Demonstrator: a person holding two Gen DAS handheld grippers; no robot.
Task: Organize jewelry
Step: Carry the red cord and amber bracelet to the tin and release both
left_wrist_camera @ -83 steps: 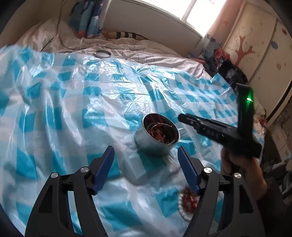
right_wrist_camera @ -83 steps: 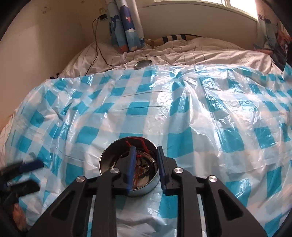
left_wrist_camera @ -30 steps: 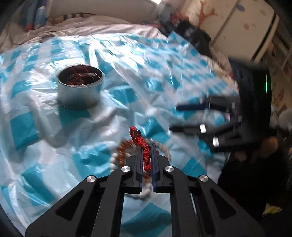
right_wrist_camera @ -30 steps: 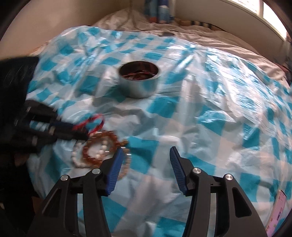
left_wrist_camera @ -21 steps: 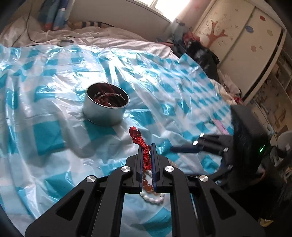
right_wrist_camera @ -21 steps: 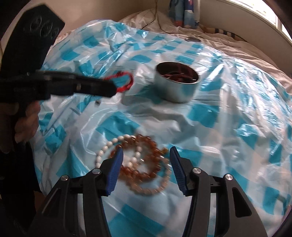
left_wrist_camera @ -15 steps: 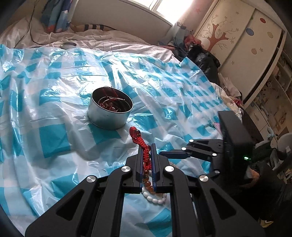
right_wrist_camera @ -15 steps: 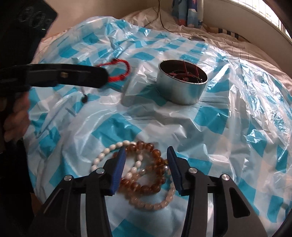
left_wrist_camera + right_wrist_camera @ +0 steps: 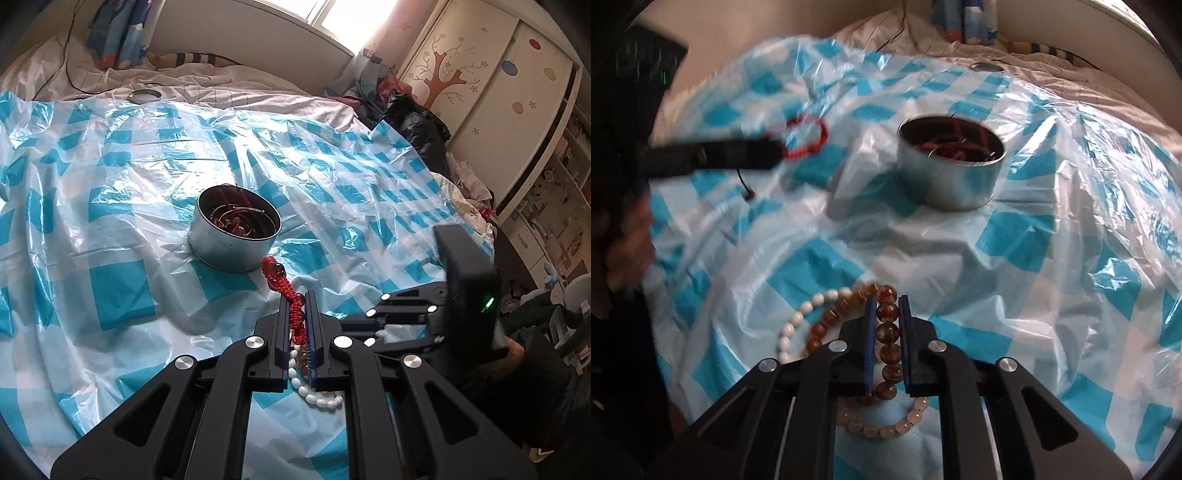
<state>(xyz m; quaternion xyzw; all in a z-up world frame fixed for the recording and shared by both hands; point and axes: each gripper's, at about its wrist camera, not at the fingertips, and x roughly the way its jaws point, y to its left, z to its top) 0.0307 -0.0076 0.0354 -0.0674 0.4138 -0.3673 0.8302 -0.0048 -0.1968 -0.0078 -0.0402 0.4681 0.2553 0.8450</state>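
Observation:
My left gripper (image 9: 296, 295) is shut on a red braided cord bracelet (image 9: 282, 282) and holds it above the sheet, just short of a round metal tin (image 9: 234, 234) that holds other jewelry. In the right wrist view the red bracelet (image 9: 807, 136) hangs left of the tin (image 9: 951, 162). My right gripper (image 9: 886, 301) is shut on a brown bead bracelet (image 9: 887, 332) that lies on the sheet. A white bead bracelet (image 9: 798, 321) and a pale pink bead bracelet (image 9: 886, 428) lie with it. White beads (image 9: 314, 395) show under my left gripper.
A blue and white checked plastic sheet (image 9: 110, 184) covers the bed. A round metal lid (image 9: 144, 96) lies on the bedding at the back. A wardrobe (image 9: 498, 74) and piled clothes (image 9: 413, 114) stand to the right. A thin black cord (image 9: 744, 186) lies left of the tin.
My left gripper has carried the red bracelet up toward the tin. My right gripper has come down over the bead bracelets and closed on the brown one.

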